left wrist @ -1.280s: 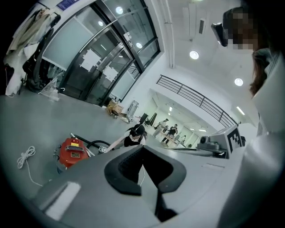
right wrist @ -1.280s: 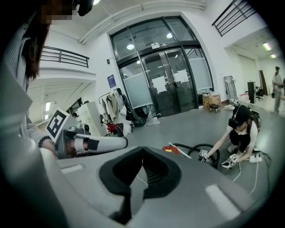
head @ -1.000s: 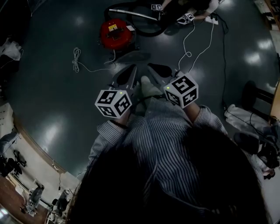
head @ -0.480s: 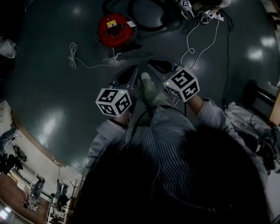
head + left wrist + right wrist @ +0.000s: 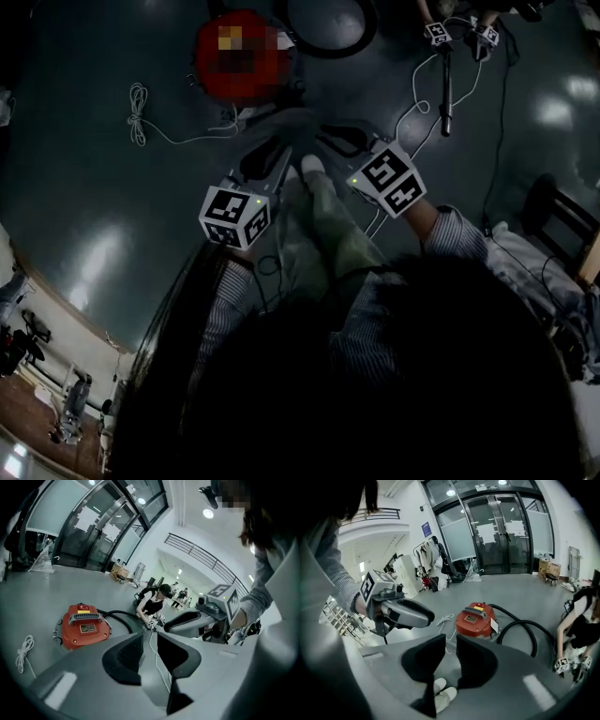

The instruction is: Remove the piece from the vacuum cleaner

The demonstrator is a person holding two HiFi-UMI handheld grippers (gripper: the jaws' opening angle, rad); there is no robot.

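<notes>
Red and squat, the vacuum cleaner [image 5: 84, 625] stands on the grey floor [image 5: 94, 187], its black hose [image 5: 520, 630] curling away to the right of it toward a crouching person [image 5: 152, 604]. The left gripper [image 5: 149, 653] and the right gripper [image 5: 450, 660] both hang well short of the vacuum cleaner, jaws opening with nothing between them. Removal looks not yet begun: no piece is gripped, and I cannot tell which piece should come off.

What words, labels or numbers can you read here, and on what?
None can be read.
Vacuum cleaner: yellow label and dark plate, too small.
Blue sign by the doors: blurred.
Papers on those doors: too small.
Marker cubes: black-and-white patterns, no words.
</notes>
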